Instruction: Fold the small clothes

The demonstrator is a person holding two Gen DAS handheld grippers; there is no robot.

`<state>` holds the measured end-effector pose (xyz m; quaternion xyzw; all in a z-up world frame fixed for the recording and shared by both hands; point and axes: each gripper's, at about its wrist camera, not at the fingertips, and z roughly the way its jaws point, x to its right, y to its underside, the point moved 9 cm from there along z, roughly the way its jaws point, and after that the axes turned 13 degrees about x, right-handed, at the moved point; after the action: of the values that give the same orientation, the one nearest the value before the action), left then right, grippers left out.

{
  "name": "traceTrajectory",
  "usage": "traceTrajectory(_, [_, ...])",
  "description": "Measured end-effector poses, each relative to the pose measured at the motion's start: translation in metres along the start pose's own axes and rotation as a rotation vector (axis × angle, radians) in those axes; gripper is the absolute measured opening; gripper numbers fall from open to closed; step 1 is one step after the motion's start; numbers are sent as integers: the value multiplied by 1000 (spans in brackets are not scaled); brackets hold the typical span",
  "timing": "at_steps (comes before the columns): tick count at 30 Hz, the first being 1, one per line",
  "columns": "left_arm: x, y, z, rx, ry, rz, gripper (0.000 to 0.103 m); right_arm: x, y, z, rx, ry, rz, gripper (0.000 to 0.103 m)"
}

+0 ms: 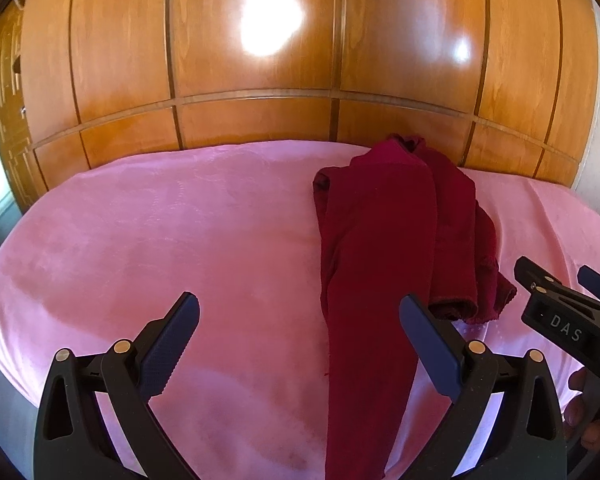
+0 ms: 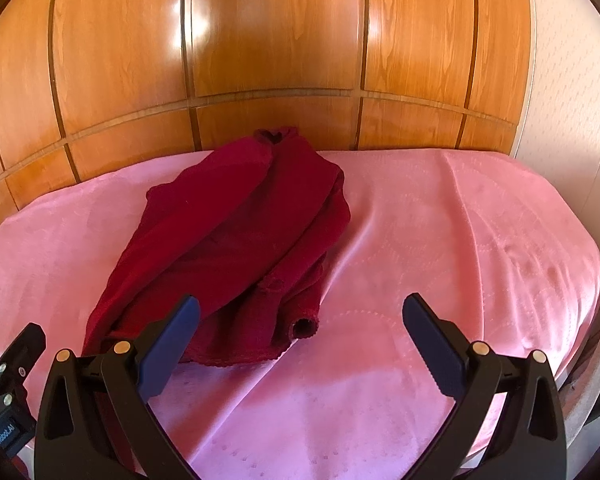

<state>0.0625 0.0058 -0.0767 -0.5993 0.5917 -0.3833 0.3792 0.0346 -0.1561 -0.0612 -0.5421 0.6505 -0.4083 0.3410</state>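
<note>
A dark red garment [image 1: 384,240] lies partly folded lengthwise on the pink bedspread [image 1: 180,240], its collar at the far edge. My left gripper [image 1: 300,340] is open and empty, above the near end of the garment, which runs just inside its right finger [image 1: 428,344]. In the right wrist view the garment [image 2: 236,240] lies left of centre, a sleeve cuff [image 2: 302,326] pointing toward me. My right gripper [image 2: 300,344] is open and empty above the bedspread [image 2: 420,240], its left finger [image 2: 172,344] over the garment's near hem.
A glossy wooden wardrobe [image 1: 260,60] stands right behind the bed. A pale wall [image 2: 572,80] is at the right. The right gripper shows at the right edge of the left wrist view [image 1: 556,280]. The bed's right edge [image 2: 588,320] drops off.
</note>
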Motion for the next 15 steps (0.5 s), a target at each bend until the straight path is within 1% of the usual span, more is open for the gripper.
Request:
traceTrajectory(12, [4,-8,9,-32,11,15,99,4,0,5,-4,-1,9,101])
traceTrajectory(15, [5,-10,7,-27,19,17,99,5,0,4,3,-1,7,101])
